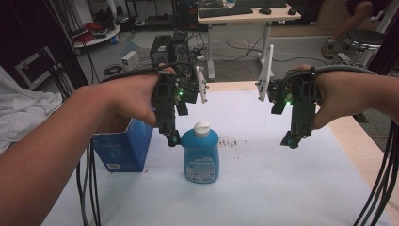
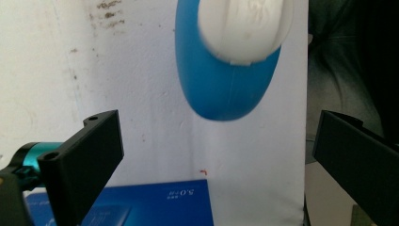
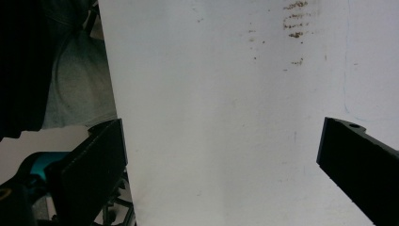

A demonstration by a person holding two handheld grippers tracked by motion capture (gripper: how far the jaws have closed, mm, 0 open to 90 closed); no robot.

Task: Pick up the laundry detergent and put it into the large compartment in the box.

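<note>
White table (image 1: 282, 179), capped blue bottle (image 1: 200, 153)

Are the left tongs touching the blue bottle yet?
Apart. In the left gripper view the left tongs stand wide open, with white table showing between both jaws and the blue bottle, which sits ahead of them.

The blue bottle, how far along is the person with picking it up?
Early stage. Done: the left gripper hangs just beside the blue bottle, near its white cap, jaws wide open, with the bottle ahead of the jaws in the left gripper view. In hand: nothing; the bottle stands upright on the white table cover. Left: closing on the bottle and lifting. The right gripper hovers open, apart, over bare cover.
</note>
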